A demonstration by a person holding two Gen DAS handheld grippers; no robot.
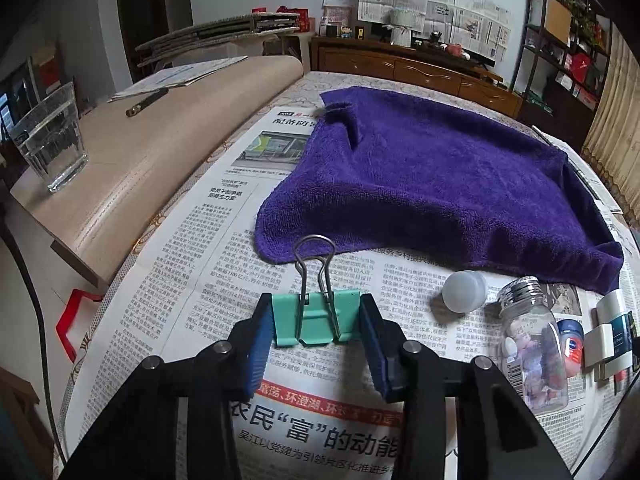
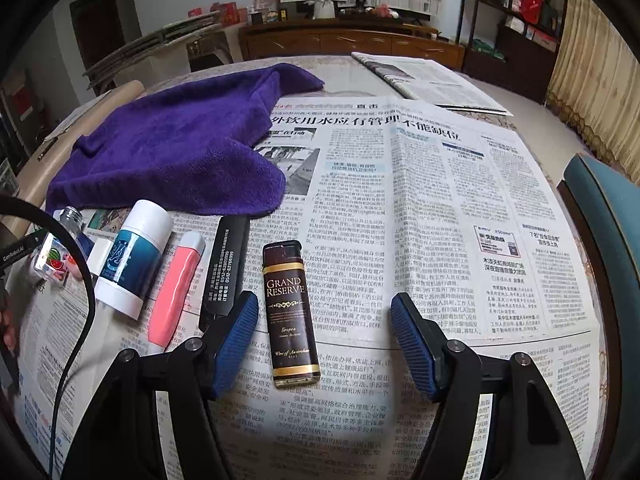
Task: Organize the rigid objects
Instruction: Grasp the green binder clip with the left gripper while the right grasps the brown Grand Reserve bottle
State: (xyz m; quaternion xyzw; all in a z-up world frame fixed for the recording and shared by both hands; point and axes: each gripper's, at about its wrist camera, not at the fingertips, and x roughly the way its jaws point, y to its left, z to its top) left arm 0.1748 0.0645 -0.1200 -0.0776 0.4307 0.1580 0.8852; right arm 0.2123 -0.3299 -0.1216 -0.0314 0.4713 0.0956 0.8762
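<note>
Green binder clip (image 1: 316,318) pinched between left gripper (image 1: 316,336) pads over the newspaper-covered bench (image 1: 192,280), row of objects at 3 o'clock; right gripper (image 2: 324,340) gapes wide, empty, astride the lighter (image 2: 291,314); set clip down level beside row; purple towel (image 1: 432,184) at 12.

The towel (image 1: 432,184) was soft, fuzzy cloth. The clip (image 1: 316,318) was smooth painted metal. The lighter (image 2: 291,312) looked shiny plastic.
</note>
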